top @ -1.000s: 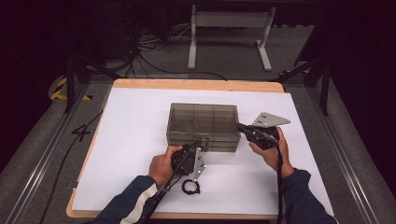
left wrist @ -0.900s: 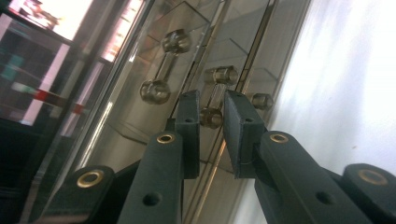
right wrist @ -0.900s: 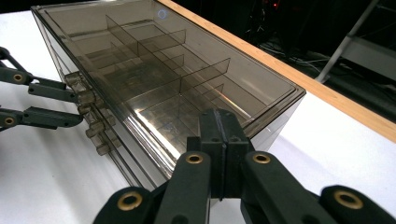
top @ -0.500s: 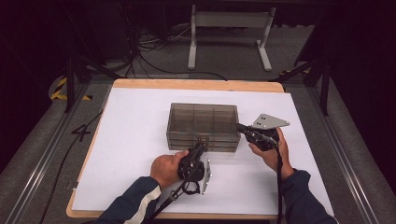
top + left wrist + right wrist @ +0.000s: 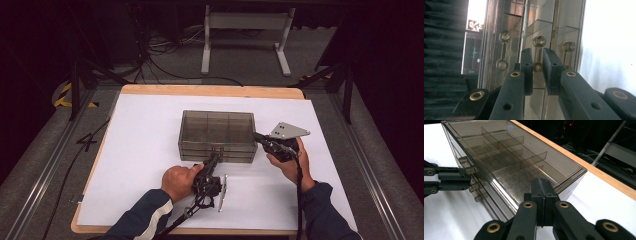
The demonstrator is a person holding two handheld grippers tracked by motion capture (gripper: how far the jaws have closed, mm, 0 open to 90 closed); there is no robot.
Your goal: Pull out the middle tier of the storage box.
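Where the white table top (image 5: 150, 150) meets its wooden edge, a smoky see-through drawer box (image 5: 218, 136) sits near the middle, its stacked drawers facing the person. No brand, label or readable writing shows on the box, the table or the tools.

The left gripper (image 5: 216, 156) lies on its side at the front of the box. In the left gripper view its jaws stand slightly apart on either side of the middle drawer handle (image 5: 538, 54), a clear bar with a knob at each end. A thin gap shows between the pads and the bar, so the handle sits between them without being pinched; I cannot tell if either pad brushes it. Two more such handles flank it.

The right gripper (image 5: 256, 136) rests its tip against the box's right end, at the top corner. Its jaws are pressed fully together with nothing between them, the lid's divided compartments (image 5: 506, 157) lying just beyond.
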